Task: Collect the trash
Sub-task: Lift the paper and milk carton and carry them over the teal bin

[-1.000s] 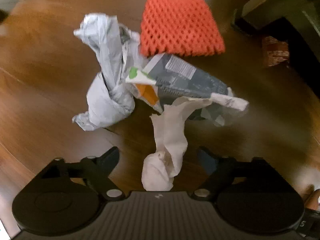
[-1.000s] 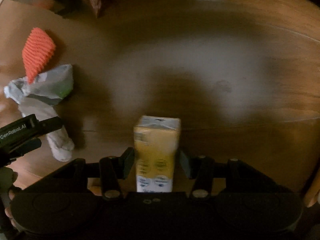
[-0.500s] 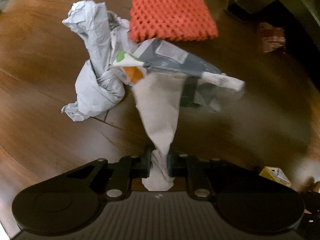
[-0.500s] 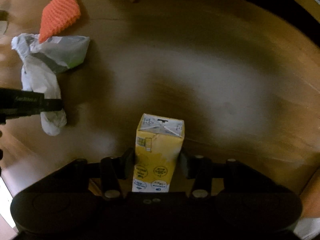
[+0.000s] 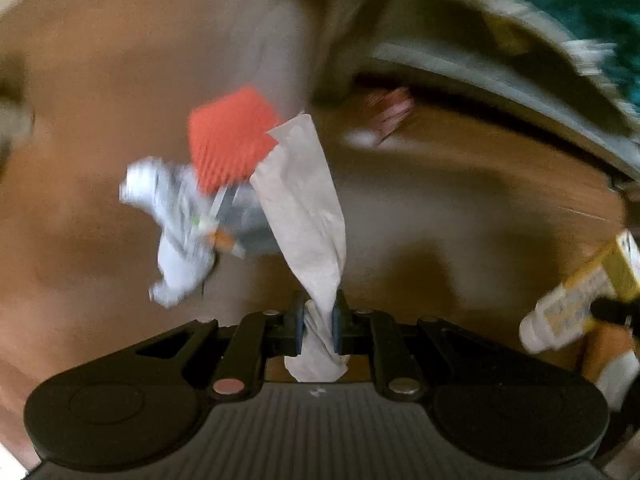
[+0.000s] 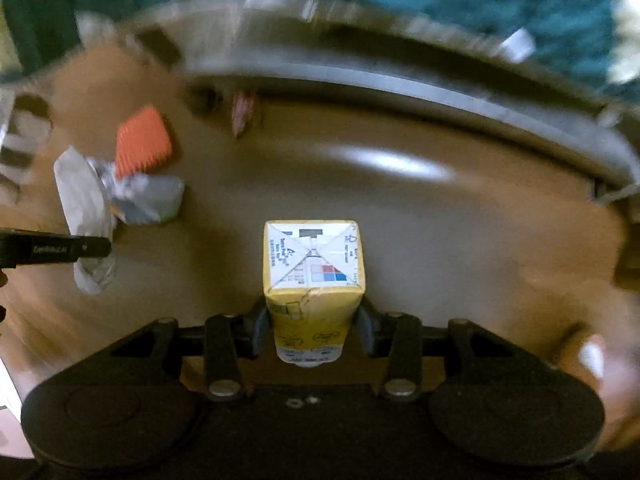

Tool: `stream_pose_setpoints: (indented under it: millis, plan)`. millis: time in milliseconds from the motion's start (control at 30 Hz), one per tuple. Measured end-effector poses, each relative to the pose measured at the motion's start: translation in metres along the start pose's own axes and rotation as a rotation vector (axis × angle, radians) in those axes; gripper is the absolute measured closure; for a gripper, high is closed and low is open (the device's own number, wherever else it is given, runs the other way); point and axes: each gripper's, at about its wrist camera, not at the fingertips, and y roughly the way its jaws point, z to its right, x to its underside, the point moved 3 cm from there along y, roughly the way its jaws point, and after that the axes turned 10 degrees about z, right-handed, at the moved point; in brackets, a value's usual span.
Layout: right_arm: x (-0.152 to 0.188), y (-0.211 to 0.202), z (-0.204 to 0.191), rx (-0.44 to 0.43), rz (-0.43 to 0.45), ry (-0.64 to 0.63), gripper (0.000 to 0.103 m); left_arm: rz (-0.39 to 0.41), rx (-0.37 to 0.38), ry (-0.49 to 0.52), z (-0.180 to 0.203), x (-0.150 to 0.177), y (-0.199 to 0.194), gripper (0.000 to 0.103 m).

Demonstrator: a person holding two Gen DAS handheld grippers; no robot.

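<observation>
Trash: twisted paper napkin [image 5: 308, 216] pinched in left gripper [image 5: 318, 326], hanging clear above the wooden table [image 5: 440, 208]. Yellow carton [image 6: 314, 276] clamped in right gripper [image 6: 314, 330], also off the table. Orange foam net [image 5: 230, 144] and crumpled wrappers [image 5: 180, 232] lie on the table.
</observation>
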Motion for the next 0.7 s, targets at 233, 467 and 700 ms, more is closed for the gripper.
stream_pose_setpoints:
  millis: [233,467,700]
  plan:
    - [-0.017,-0.094,0.028,-0.003,0.103,0.033,0.060,0.125,0.067,0.240,0.060,-0.048,-0.085,0.090]
    - [-0.023,-0.212,0.050,0.009,0.277,0.005,0.060,0.236,0.159,0.357,0.130,-0.072,-0.179,0.090]
    - [-0.003,-0.312,0.080,0.028,0.415,0.033,0.060,0.346,0.207,0.407,0.198,-0.077,-0.272,0.090]
